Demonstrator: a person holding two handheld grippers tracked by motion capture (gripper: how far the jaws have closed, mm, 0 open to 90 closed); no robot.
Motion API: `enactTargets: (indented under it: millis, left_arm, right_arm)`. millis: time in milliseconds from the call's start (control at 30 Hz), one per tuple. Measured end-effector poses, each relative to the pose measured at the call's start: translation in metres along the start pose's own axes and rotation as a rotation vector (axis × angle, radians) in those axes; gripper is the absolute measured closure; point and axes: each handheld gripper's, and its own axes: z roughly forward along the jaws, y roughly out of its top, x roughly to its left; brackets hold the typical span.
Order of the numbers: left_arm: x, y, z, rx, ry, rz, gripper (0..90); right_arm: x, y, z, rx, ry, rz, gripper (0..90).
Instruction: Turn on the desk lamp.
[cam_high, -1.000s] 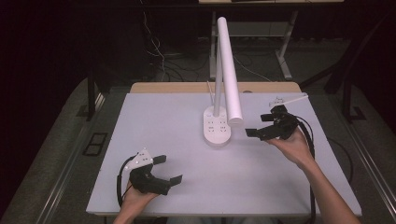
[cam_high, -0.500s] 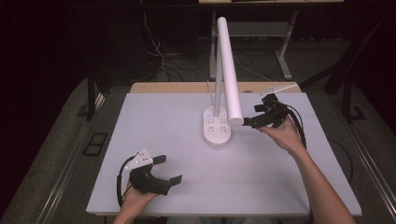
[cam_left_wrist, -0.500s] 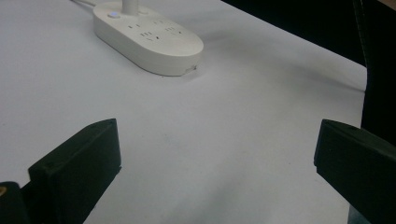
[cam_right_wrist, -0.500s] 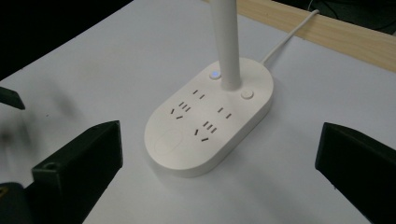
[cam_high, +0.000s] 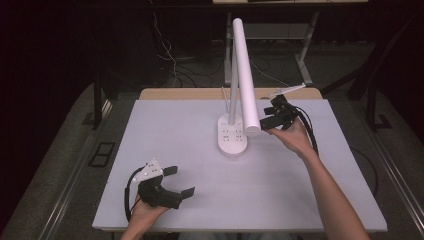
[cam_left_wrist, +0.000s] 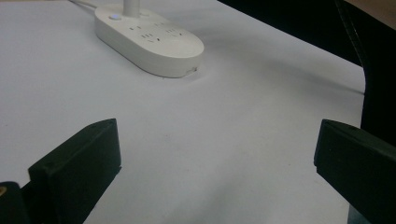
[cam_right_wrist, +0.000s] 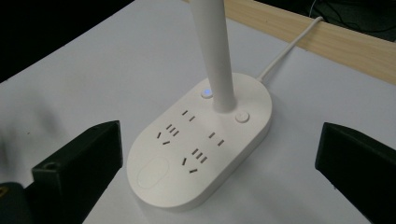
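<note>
Up high, right gripper (cam_high: 270, 118) spread wide beside lamp (cam_high: 243, 75) head tip. Left gripper (cam_high: 179, 181) spread, resting near table (cam_high: 175, 130) front edge.

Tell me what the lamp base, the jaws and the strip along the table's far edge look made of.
Lamp base: likely moulded white plastic, smooth satin, with soft highlights and socket slots. Right gripper jaws: matte black, probably plastic or rubber, no glare. Edge strip: light wood or wood-look laminate, showing grain lines.

Blk two-jaw left gripper (cam_high: 181, 181) w/ grey plate, right gripper (cam_high: 268, 118) blk, cabled
</note>
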Motion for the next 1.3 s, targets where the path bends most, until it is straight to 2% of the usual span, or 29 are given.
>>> enactTargets:
  millis: [333,600,700,733,800,1033,1133,1300]
  left_arm:
    - [0.0,0.0,0.0,-0.001,-0.004,0.001,0.0]
    - [0.0,0.0,0.0,0.001,-0.007,0.0,0.0]
    - [0.0,0.0,0.0,-0.001,-0.008,0.001,0.0]
    - [0.0,0.0,0.0,-0.002,-0.008,0.002,0.0]
    - [0.0,0.0,0.0,-0.004,-0.009,0.0,0.0]
    - [0.0,0.0,0.0,-0.004,-0.011,0.0,0.0]
    - [0.0,0.0,0.0,0.0,-0.013,0.003,0.0]
    - [0.0,0.0,0.0,0.0,-0.013,0.003,0.0]
  right_arm:
    - [-0.007,0.009,0.019,-0.009,0.005,0.031,0.5]
    - [-0.012,0.013,0.032,-0.011,-0.018,0.042,1.1]
    - [-0.014,0.014,0.037,-0.017,-0.044,0.024,10.7]
    - [-0.014,0.014,0.039,-0.022,-0.049,0.021,16.6]
    - [-0.016,0.014,0.041,-0.025,-0.061,0.019,18.6]
    - [-0.021,0.011,0.049,-0.035,-0.062,0.048,28.4]
    - [-0.024,0.01,0.055,-0.03,-0.062,0.041,33.7]
    - [-0.025,0.008,0.06,-0.039,-0.069,0.054,54.0]
